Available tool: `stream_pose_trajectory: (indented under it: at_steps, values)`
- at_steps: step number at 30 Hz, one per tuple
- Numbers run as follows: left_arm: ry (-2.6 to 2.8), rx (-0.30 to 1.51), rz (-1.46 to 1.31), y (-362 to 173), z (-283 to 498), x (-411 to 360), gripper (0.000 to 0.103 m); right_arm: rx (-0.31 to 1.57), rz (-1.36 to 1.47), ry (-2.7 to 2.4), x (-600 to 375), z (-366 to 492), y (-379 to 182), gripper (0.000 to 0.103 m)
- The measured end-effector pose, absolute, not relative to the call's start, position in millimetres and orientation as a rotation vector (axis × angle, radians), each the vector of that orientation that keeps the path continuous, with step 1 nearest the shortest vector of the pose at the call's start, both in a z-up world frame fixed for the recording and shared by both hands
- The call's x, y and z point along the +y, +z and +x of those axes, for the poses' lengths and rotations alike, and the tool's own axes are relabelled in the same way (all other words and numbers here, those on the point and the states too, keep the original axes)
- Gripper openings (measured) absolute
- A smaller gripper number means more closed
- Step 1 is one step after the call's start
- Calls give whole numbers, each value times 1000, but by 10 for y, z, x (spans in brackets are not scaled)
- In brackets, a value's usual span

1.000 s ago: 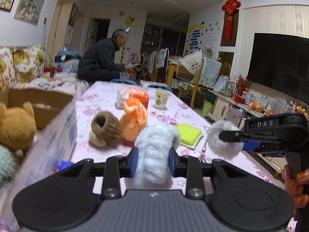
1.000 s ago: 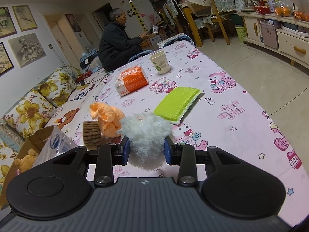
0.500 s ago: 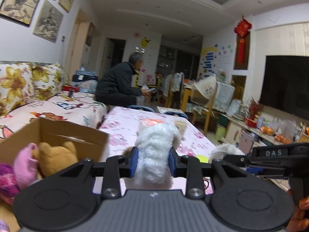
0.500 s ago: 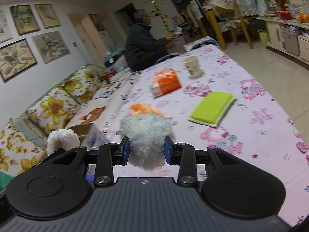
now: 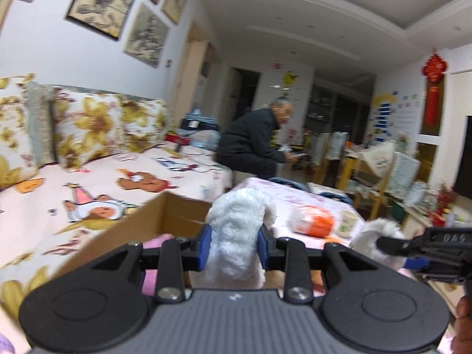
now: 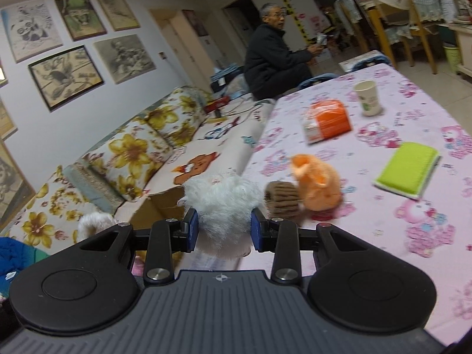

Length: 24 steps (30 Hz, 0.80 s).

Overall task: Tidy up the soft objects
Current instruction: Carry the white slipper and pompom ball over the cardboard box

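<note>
A flower-print sofa [image 6: 138,147] runs along the left wall, with a seated person [image 6: 274,56] in dark clothes at its far end. Beside it stands the table [image 6: 383,236] under a pink cartoon cloth. An open cardboard box [image 5: 165,221] sits at the table's near left edge, directly beyond the left tool [image 5: 234,246], with something pink inside it.

The left tool is clenched on one white plush toy [image 5: 236,236], held above the box's rim. The right tool [image 6: 223,231] is clenched on a second white fluffy toy [image 6: 219,203], which hangs over the table edge near the box and hides part of it.

On the table lie one orange plush [image 6: 315,185] touching one brown knitted piece [image 6: 280,197], one green sponge [image 6: 408,169] apart to the right, one orange packet [image 6: 327,121] and one paper cup [image 6: 367,97] farther back.

A second ago both tools faced the table's middle; now both have swung left toward the box and sofa, each with the same toy gripped.
</note>
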State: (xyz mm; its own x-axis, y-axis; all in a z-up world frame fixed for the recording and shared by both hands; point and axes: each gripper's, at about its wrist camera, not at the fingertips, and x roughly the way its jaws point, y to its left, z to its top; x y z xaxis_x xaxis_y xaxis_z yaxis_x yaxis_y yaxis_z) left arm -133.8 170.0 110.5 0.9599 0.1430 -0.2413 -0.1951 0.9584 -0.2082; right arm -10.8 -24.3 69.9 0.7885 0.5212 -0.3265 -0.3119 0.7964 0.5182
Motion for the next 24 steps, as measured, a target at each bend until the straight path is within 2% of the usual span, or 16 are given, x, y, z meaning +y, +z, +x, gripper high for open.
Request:
stream_pose_trajectory:
  at_steps: [15, 24]
  values:
    - [250, 377, -271, 784, -1319, 1996, 33, 498, 382, 556, 254, 401, 655, 44]
    - [245, 401, -264, 741, -1319, 1987, 34, 493, 387, 563, 291, 377, 670, 44]
